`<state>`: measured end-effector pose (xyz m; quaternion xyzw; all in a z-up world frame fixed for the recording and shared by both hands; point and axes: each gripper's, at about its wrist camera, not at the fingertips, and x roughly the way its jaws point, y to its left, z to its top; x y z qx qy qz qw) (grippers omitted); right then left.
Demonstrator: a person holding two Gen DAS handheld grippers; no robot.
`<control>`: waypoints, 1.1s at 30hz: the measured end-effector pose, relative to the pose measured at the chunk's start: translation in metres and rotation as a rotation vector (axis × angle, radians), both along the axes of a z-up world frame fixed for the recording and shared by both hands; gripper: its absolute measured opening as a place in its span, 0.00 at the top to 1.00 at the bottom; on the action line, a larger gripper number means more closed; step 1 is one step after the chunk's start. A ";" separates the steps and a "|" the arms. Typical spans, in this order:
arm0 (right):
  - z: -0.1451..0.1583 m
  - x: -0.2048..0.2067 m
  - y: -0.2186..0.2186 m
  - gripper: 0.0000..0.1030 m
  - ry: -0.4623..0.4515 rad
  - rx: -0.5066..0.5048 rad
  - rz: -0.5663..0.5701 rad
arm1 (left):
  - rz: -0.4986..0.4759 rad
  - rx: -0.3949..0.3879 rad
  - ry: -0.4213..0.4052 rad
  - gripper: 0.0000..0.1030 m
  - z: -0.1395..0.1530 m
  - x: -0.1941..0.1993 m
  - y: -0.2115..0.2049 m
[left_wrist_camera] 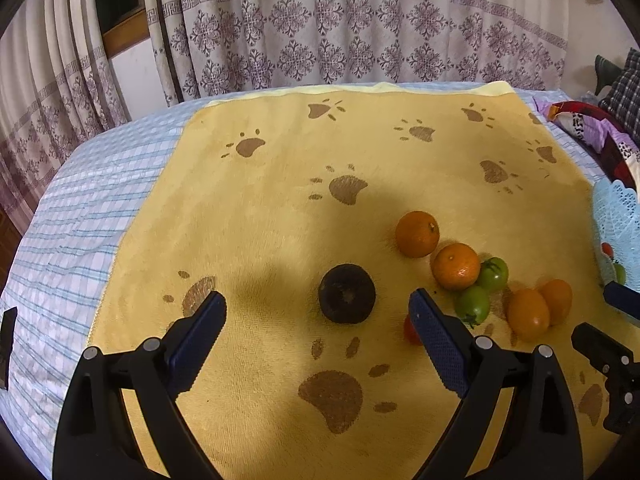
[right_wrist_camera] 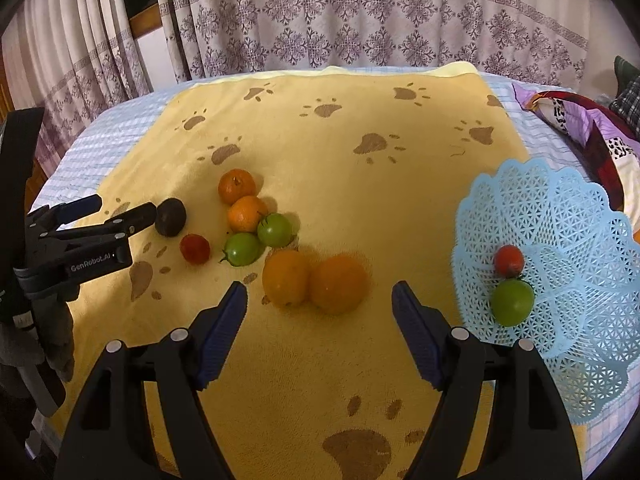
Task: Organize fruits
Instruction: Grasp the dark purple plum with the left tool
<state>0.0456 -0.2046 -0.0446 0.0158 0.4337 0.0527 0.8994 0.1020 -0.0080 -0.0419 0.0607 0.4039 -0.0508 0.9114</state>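
I'm in the pick phase of sorting fruit into the blue lattice basket (right_wrist_camera: 568,216), which sits at the right edge of the yellow paw-print towel (right_wrist_camera: 340,152) spread over a bed with a checked sheet. One red tomato (right_wrist_camera: 508,260) and one green tomato (right_wrist_camera: 512,302) already lie in the basket.

My left tongs (left_wrist_camera: 316,308) stand wide apart with nothing between the pads; the dark round fruit (left_wrist_camera: 347,293) lies just ahead of them, centred in the gap. My right tongs (right_wrist_camera: 319,298) are likewise spread and empty, facing two orange fruits (right_wrist_camera: 316,283) that touch each other.

Still loose on the towel: two mandarins (right_wrist_camera: 242,200), two green tomatoes (right_wrist_camera: 260,240) and a small red tomato (right_wrist_camera: 195,248), clustered close together.

Next, I judge, each pair must come down around its target and close gently; the right side has to take one orange fruit without rolling its neighbour away.

The only legible writing is "GenRobot.AI" on the left gripper's body, seen from the right wrist.
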 end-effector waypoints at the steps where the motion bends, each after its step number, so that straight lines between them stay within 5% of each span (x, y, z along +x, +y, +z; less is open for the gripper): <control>1: -0.001 0.001 0.000 0.26 0.004 -0.002 0.001 | 0.002 0.002 0.004 0.11 -0.002 0.002 0.000; 26: -0.016 0.009 -0.008 0.26 0.050 0.000 -0.018 | 0.017 -0.106 0.134 0.12 -0.038 0.043 0.009; 33: -0.021 0.011 -0.010 0.26 0.062 0.007 -0.019 | -0.006 -0.096 0.151 0.24 -0.046 0.047 -0.003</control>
